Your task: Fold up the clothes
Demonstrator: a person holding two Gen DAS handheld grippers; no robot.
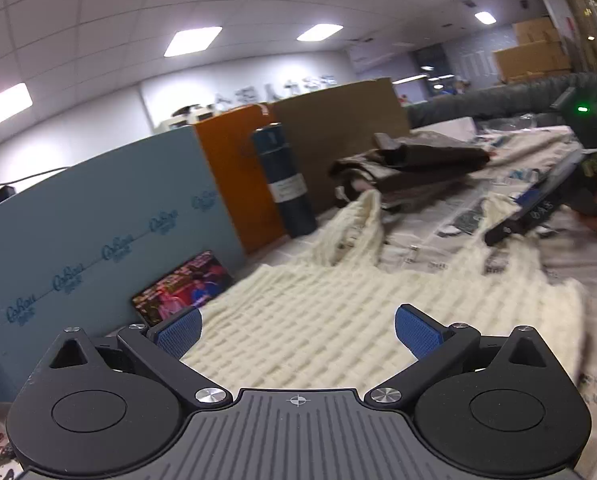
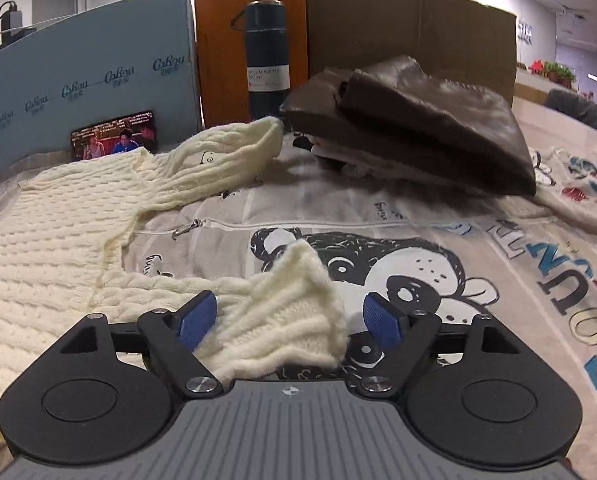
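Progress: early on this garment, I'd judge. The cream knit sweater [image 2: 50, 220] lies mostly flat on the panda-print cloth [image 2: 418, 264] covering the table, body spread out on the left, both sleeves not yet tucked in: far sleeve [image 2: 226, 156] angles out toward the thermos [image 2: 267, 56], near sleeve [image 2: 282, 312] runs toward the right wrist camera with its cuff bunched up. No fold visible in the body so far. A pile of dark brown folded clothes [image 2: 418, 120] sits behind, near the cardboard boxes [image 2: 410, 20], so some items look finished; sleeves in and body fold remain on this one. Right gripper [image 2: 290, 322]: jaws spread wide, near sleeve cuff lying between the blue pads [image 2: 196, 316]; knit touches the left pad, clear gap to the right pad, so nothing is pinched. Left gripper [image 1: 298, 334]: jaws wide apart, hovering over the sweater body, holding nothing; left wrist view is motion-blurred, so can't tell if the pads touch the knit. The right gripper also shows at that view's right edge, at the sleeve. A phone [image 2: 114, 140] playing video leans on the blue box [image 2: 90, 68].
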